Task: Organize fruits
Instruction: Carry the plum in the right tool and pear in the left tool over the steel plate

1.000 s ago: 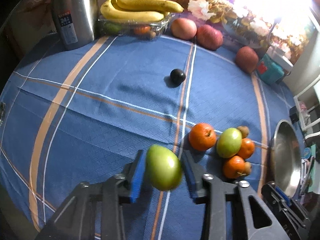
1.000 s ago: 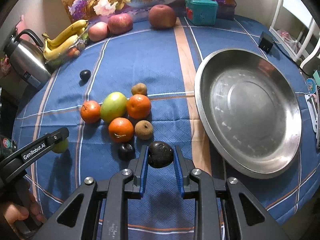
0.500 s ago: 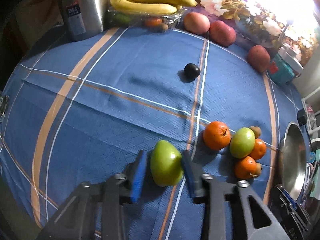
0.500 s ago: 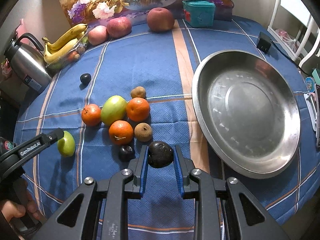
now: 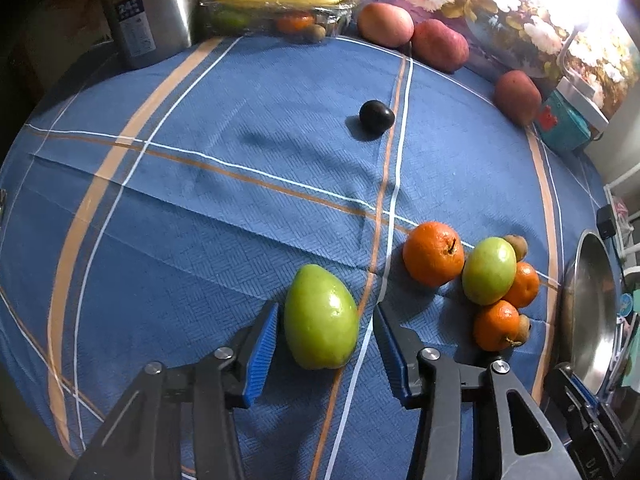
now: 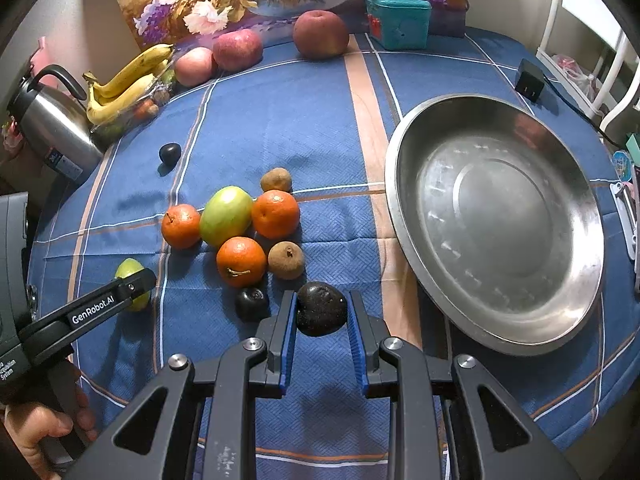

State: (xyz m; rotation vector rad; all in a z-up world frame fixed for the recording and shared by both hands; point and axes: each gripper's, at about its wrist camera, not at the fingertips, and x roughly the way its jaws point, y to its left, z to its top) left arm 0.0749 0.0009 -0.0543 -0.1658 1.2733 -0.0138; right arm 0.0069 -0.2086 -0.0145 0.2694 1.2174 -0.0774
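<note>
Set down on the blue-clothed surface [image 5: 200,184], the green fruit [image 5: 320,322] lies freed between the left gripper [image 5: 324,344]'s parted, just-narrowing fingers, while the right gripper [image 6: 322,320] clamps a dark fruit [image 6: 321,314].

A woven, matt blue cloth [image 6: 320,128] covers the surface. The metal basin [image 6: 496,216] looks brushed and shiny, the metal kettle [image 6: 52,128] polished, the green fruit [image 5: 320,322] glossy and smooth.

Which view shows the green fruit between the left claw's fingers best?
The left wrist view: the green fruit lies whole and close on the blue tablecloth between the left claw's open fingers. In the right wrist view that fruit is small and partly hidden behind a claw finger.
</note>
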